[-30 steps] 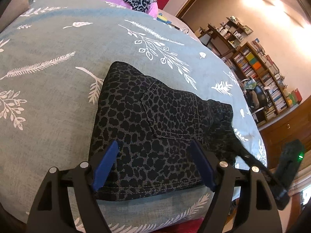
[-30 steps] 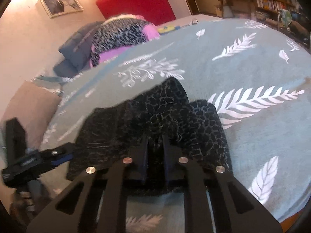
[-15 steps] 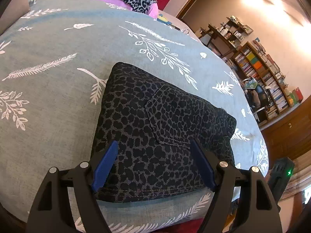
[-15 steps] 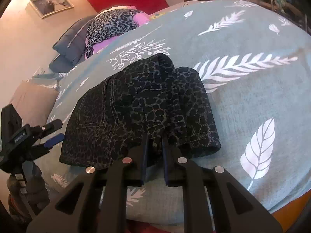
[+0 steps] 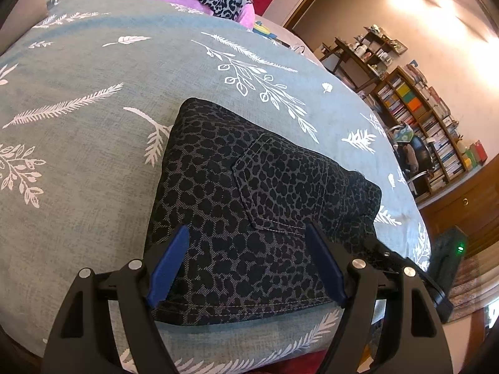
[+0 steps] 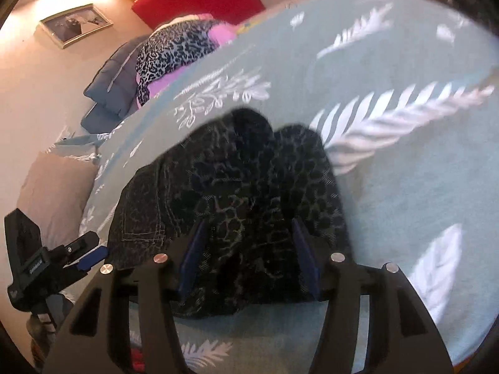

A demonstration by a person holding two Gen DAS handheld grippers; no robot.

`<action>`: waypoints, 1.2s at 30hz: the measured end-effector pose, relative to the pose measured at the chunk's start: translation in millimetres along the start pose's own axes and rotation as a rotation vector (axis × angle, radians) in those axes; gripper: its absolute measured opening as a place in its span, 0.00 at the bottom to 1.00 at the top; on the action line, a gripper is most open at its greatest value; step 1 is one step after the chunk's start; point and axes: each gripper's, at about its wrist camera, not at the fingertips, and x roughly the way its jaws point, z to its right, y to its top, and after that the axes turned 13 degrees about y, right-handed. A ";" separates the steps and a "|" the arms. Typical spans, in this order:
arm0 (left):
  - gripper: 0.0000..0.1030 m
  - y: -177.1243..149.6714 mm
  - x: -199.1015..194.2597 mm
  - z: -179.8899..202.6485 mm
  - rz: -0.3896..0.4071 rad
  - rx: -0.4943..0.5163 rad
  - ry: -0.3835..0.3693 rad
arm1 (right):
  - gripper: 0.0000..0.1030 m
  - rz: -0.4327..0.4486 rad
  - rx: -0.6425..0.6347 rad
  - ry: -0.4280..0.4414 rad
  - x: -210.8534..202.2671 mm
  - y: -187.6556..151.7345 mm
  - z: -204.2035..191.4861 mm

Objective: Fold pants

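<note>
We see folded pants (image 5: 255,205) under both fingers, long axis crosswise; left gripper (image 5: 246,249) apart, right gripper (image 6: 248,243) opening, nothing clamped.

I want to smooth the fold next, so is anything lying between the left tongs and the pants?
Nothing visible: the left tongs sit open directly over the folded pants, with only the pants' fabric between them.

We look down steeply and closely at the folded pants (image 5: 255,205) on the bed (image 5: 93,162), one camera from each end; both views share the pants (image 6: 237,205).
</note>
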 end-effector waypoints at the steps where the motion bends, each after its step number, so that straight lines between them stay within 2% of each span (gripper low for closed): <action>1: 0.74 0.3 0.5 -0.2 0.001 0.001 0.002 | 0.56 0.001 -0.009 -0.001 1.1 -0.9 -1.3; 8: 0.74 2.7 8.3 4.8 -0.011 0.006 0.013 | 0.56 -0.025 -0.034 0.043 3.7 -4.1 -5.0; 12: 0.74 3.0 10.2 7.2 -0.012 0.010 0.016 | 0.56 0.022 -0.010 0.072 6.4 -0.1 7.4; 15: 0.74 3.3 11.7 7.8 -0.013 0.013 0.021 | 0.56 0.024 -0.018 0.067 9.8 3.0 6.2; 17: 0.74 2.1 12.7 7.2 -0.015 0.012 0.024 | 0.50 0.016 -0.031 0.067 10.1 2.9 4.0; 19: 0.74 2.4 13.3 8.0 -0.016 0.012 0.027 | 0.29 0.009 -0.043 0.071 7.8 2.3 1.1; 22: 0.74 4.0 13.9 9.6 -0.017 0.013 0.030 | 0.15 0.026 -0.039 0.094 -3.4 6.4 -6.5; 26: 0.74 9.9 13.5 14.2 -0.008 0.025 0.029 | 0.11 0.090 -0.080 0.114 -24.9 21.8 -25.4; 28: 0.74 15.1 9.1 19.2 0.012 0.037 0.021 | 0.03 0.143 -0.103 0.096 -38.9 33.0 -32.5; 31: 0.74 20.1 5.3 26.3 0.037 0.050 0.001 | 0.00 0.224 -0.134 0.059 -60.4 44.6 -30.3; 32: 0.74 20.6 5.5 28.2 0.038 0.054 -0.002 | 0.00 0.215 -0.138 0.032 -61.7 46.3 -23.6; 36: 0.74 20.7 12.1 35.6 0.017 0.067 -0.003 | 0.03 0.127 -0.067 0.091 -51.4 40.0 -0.8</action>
